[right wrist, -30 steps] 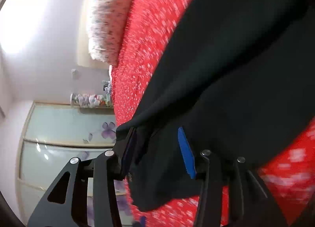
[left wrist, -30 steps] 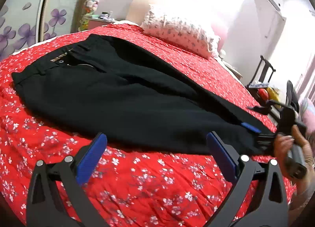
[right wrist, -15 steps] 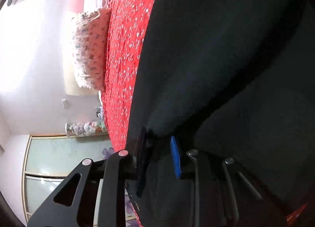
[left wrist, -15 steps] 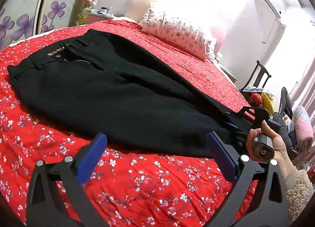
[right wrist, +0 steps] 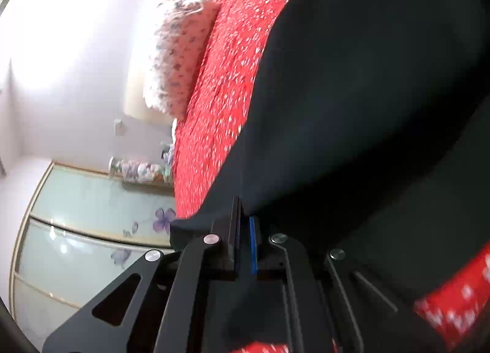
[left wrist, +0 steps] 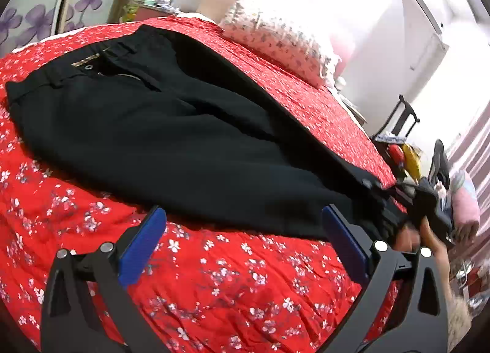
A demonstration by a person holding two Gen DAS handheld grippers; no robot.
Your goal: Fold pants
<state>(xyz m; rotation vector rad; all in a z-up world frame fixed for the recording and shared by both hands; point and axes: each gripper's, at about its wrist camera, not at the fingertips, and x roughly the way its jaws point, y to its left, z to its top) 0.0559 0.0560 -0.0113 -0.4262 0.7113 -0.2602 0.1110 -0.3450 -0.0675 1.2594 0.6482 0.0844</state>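
Black pants (left wrist: 171,138) lie folded lengthwise on the red flowered bed (left wrist: 232,276), waistband at the left, leg ends at the right. My left gripper (left wrist: 245,245) is open and empty, just short of the pants' near edge. My right gripper (right wrist: 244,239) is shut on the pants (right wrist: 367,108) at the leg ends, with the cloth pinched between the blue pads. In the left wrist view the right gripper (left wrist: 407,199) and the hand holding it are at the right edge of the bed.
A flowered pillow (left wrist: 275,37) lies at the head of the bed. A wardrobe with purple flower doors (left wrist: 36,13) stands at the left. A rack with clothes and bags (left wrist: 407,150) stands beyond the bed's right edge.
My right gripper has closed from part open to shut on the leg ends. My left gripper has stayed open and moved slightly closer to the pants.
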